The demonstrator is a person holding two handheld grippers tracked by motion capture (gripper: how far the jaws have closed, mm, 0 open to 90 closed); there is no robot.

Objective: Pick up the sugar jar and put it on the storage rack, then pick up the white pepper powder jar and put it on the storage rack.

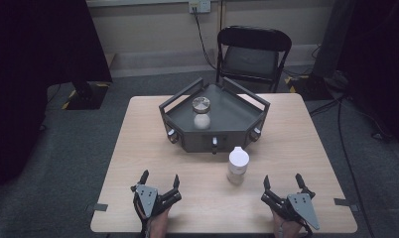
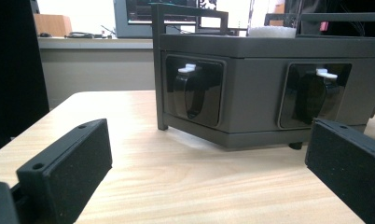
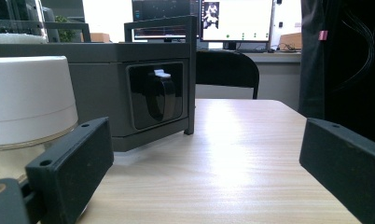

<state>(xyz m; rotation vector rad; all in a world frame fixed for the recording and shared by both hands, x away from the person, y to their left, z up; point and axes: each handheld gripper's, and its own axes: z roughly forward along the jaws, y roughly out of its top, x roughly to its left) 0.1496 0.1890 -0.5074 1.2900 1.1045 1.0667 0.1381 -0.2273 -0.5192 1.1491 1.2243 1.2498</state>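
Pale wooden table (image 1: 138, 148) on grey carpet (image 1: 63, 148), perhaps an office; both tongs (image 1: 160, 182) (image 1: 283, 181) released, empty.

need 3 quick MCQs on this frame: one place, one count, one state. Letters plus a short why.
1. Where does the white-capped bottle stand?
A. inside the grey tray
B. on the table in front of the tray, nearer the right tongs
C. on the chair

2. How many jars or bottles are there in all?
A. one
B. two
C. four

3. How do the jaws of both tongs stand?
A. both spread, holding nothing
B. left shut on the bottle
C. right shut on the tray's rail

Key:
1 B: the high view shows it on the bare wood just before the grey tray, closer to the right tongs than to the left tongs.
2 B: a metal-lidded jar in the tray, plus the bottle on the table.
3 A: each gripper view shows its jaws wide apart with only tabletop between them.
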